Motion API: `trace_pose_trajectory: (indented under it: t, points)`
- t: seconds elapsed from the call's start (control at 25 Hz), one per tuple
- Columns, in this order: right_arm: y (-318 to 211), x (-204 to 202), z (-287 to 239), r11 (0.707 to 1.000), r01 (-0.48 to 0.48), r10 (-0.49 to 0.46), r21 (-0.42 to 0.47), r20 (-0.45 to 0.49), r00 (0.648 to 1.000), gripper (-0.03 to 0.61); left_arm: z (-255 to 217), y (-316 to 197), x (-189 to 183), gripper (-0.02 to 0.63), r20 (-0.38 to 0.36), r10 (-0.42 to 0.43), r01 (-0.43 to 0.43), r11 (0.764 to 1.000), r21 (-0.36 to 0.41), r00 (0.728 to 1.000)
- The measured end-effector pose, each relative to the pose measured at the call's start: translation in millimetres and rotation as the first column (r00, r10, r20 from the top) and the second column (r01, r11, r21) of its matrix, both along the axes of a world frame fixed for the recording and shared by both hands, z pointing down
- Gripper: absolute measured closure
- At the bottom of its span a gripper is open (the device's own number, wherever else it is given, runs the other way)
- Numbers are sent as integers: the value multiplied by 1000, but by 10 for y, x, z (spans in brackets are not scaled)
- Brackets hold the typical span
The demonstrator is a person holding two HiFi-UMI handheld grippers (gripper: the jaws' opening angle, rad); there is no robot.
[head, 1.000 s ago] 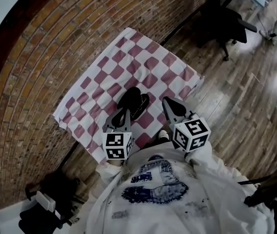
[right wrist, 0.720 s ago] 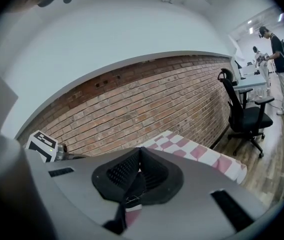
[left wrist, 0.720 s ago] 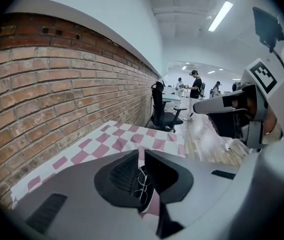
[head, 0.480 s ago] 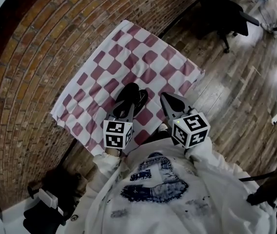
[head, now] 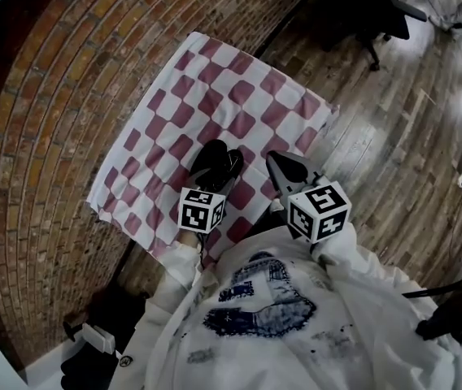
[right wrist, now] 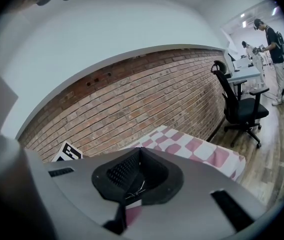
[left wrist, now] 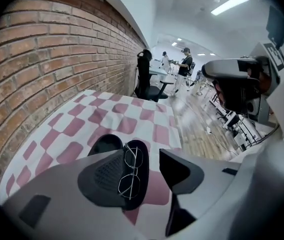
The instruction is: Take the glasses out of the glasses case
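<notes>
Glasses case (left wrist: pixel 107 144) partly hidden, glasses (left wrist: pixel 130 170) faint

In the head view the left gripper (head: pixel 212 184), its jaws just opening with the glasses case (head: pixel 217 161) seen between them, covers the case's near end. The glasses (left wrist: pixel 130 170) are too small to make out there. In the left gripper view the left jaw hides part of the case. The person's sleeves (head: pixel 180 265) cover the checkered cloth's (head: pixel 215 96) near edge.

support: checked-cloth table (head: pixel 233 96) | on it: open glasses case (head: pixel 212 159)
</notes>
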State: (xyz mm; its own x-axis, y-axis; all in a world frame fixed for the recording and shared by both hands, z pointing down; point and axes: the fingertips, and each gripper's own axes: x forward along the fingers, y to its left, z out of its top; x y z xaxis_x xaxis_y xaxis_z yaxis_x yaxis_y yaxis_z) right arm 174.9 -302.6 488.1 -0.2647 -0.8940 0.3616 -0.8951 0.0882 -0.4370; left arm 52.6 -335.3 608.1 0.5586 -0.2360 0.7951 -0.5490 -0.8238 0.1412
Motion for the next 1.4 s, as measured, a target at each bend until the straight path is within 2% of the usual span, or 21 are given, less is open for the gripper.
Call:
trace_pose_trajectory:
  t: [0.68,1.4]
  points:
    - [-46,126,212,998,-22,23,-51,14,1000,565,673,-134,-5,391,163,117,-104,991,-87,980]
    - [-65,189,286,997,-36,38,-72,22,999,565,905,-62,43,509,231,200,-176,977,-119,952]
